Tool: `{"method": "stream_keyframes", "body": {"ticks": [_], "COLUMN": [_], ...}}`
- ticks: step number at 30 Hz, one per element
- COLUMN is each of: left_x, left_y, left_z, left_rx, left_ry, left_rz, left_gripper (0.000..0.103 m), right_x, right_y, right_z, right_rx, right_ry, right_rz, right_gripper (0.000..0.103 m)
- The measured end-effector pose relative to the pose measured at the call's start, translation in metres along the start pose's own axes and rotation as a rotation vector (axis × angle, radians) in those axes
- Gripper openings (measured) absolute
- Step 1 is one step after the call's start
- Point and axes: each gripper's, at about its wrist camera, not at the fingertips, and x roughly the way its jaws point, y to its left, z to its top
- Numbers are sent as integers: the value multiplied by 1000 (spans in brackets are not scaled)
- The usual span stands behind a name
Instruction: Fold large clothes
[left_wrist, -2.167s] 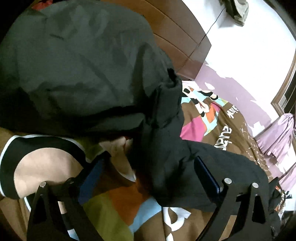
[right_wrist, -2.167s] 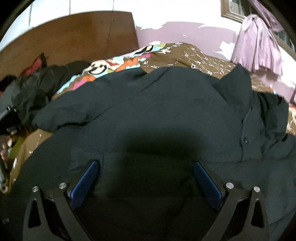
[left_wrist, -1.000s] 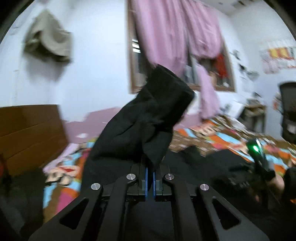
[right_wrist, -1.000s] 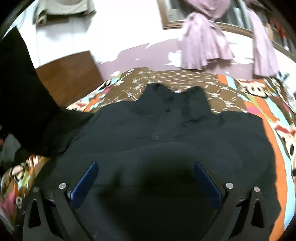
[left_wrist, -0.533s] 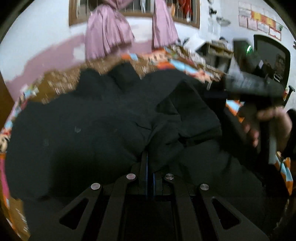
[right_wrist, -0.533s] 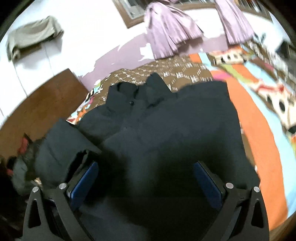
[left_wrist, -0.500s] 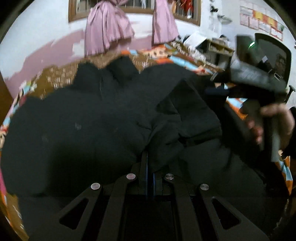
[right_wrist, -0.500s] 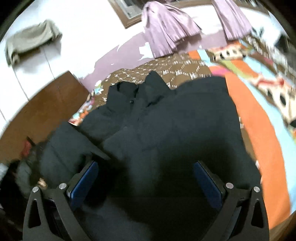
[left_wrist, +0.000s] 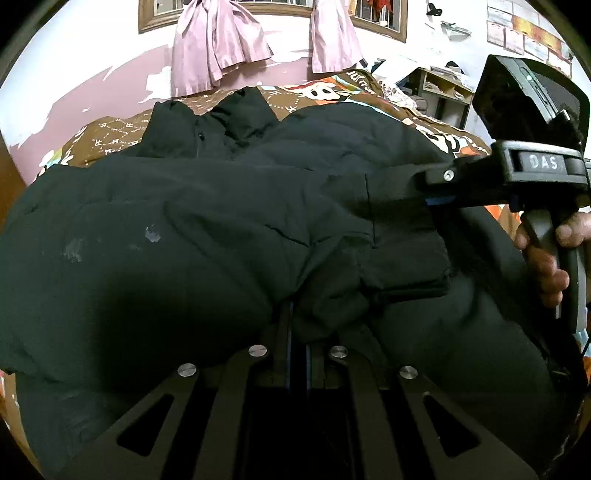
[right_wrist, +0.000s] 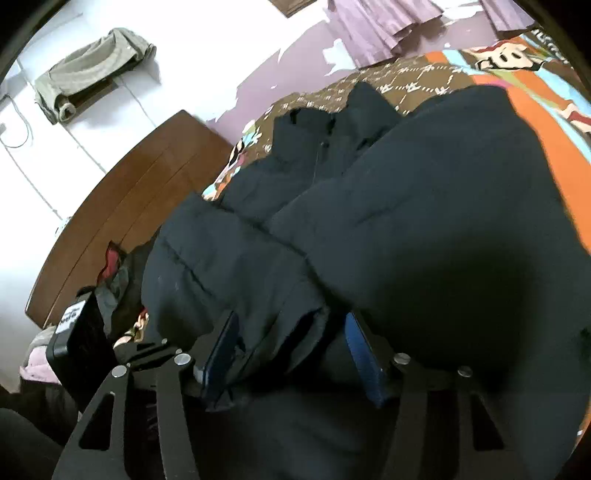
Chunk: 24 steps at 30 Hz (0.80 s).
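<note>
**Tech A:** Position of garment?

**Tech B:** Black padded jacket (left_wrist: 207, 229) spread flat across bed with patterned bedspread (right_wrist: 546, 122); collar (left_wrist: 207, 125) toward far wall, below pink curtains (left_wrist: 218, 40). Sleeve (left_wrist: 373, 236) folded inward over jacket front, cuff near centre.

**Tech A:** Left tongs (left_wrist: 297, 332)?

**Tech B:** Pressed fully together, pinching a fold of the sleeve fabric between blue pads. Fabric bunched directly above the tips.

**Tech A:** Right tongs (right_wrist: 291, 347)?

**Tech B:** Partly spread, moderate gap. Sleeve cuff edge lying between the two blue pads (right_wrist: 364, 354); no firm clamping visible. Seen also from left wrist view, entering from right side, tips over the sleeve end. Right hand (left_wrist: 546, 254) wrapped round the handle.

**Tech A:** Surroundings?

**Tech B:** Wooden headboard (right_wrist: 122, 218) at left of right wrist view. Pile of dark and red clothing (right_wrist: 114, 273) between headboard and jacket. Grey-green garment (right_wrist: 92, 59) hung high on white wall. Shelving unit (left_wrist: 439, 92) beyond bed on right in left wrist view.
</note>
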Motion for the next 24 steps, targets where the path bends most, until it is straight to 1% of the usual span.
{"method": "stream_keyframes", "body": {"ticks": [1,2,3,4,6,9,12,13,14,15,16,17,20,21,24], "left_x": [1,1,1,1,0,-3,-12,-16,-21,-26,-31,-36,-44,-46,-52], "left_y": [1,2,1,1,-2,-10,-11,-9,-7,-4,-2,0,8,12,35], "left_z": [0,0,0,0,0,0,0,0,0,0,0,2,11,14,24], "left_rx": [0,0,0,0,16,59,67,59,42,27,12,2,-8,-15,-76], "left_ry": [-1,-2,-4,-6,-14,-29,-69,-82,-105,-125,-146,-166,-195,-203,-227], "left_rz": [-2,-4,-5,-5,11,37,6,-6,-30,-48,-55,-44,1,16,67], "left_gripper": [2,2,2,2,4,6,16,27,39,44,51,57,59,59,59], "right_x": [2,3,5,6,5,0,-14,-23,-27,-34,-42,-47,-62,-69,-82], "right_y": [-1,-1,-2,-1,1,9,20,24,24,24,25,24,19,17,10], "right_z": [0,0,-2,-2,-2,-1,3,6,9,12,17,20,33,39,51], "right_rx": [7,13,14,10,-3,-31,-70,-81,-83,-83,-85,-87,-105,-113,-99], "right_ry": [7,13,17,16,6,-26,-87,-125,-144,-173,-207,-227,-274,-299,-351], "right_rz": [5,5,1,-11,-27,-54,-89,-111,-121,-138,-162,-181,-255,-292,-363], "right_gripper": [32,27,18,14,10,7,5,5,5,5,5,5,5,5,5]}}
